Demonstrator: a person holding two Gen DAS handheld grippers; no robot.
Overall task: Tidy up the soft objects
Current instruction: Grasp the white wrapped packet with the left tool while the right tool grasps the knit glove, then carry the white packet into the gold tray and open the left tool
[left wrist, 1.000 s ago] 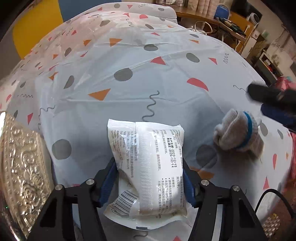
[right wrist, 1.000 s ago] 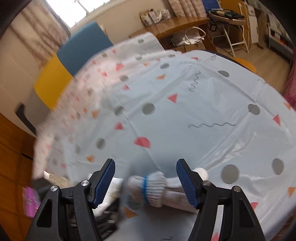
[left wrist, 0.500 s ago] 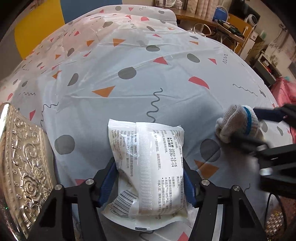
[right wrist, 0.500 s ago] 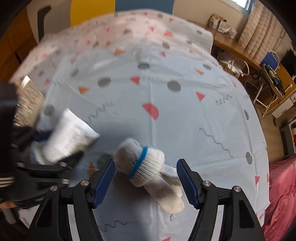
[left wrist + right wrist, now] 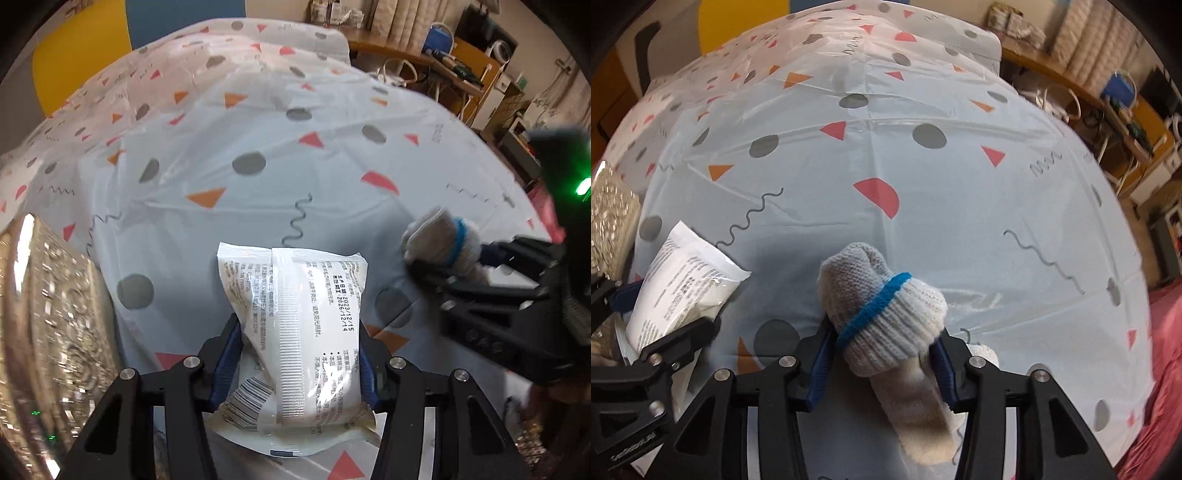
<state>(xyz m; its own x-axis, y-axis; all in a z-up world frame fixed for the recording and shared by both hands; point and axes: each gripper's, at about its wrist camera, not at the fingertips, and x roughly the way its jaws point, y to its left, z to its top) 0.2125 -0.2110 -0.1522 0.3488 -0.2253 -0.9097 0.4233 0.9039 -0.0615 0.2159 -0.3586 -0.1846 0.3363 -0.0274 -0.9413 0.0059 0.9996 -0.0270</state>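
A white plastic packet (image 5: 295,332) with printed text lies on the patterned tablecloth (image 5: 258,129). My left gripper (image 5: 297,354) straddles it, jaws closing, blue pads pressing its two sides. A rolled white knit glove (image 5: 879,310) with a blue band sits to the packet's right. My right gripper (image 5: 882,354) is around the glove, jaws closing, and both pads touch it. The left wrist view shows the glove (image 5: 439,240) blurred in the right gripper (image 5: 480,273). In the right wrist view the packet (image 5: 683,280) and left gripper (image 5: 665,332) are at the far left.
A gold embossed tray (image 5: 48,325) stands at the table's left edge, close to the left gripper. A wooden desk (image 5: 461,62) with clutter lies beyond the table's far right. Red fabric (image 5: 1167,350) hangs off the right side.
The right gripper rolled, came down over the glove and narrowed its jaws onto it. The left jaws narrowed onto the packet while that hand stayed nearly still.
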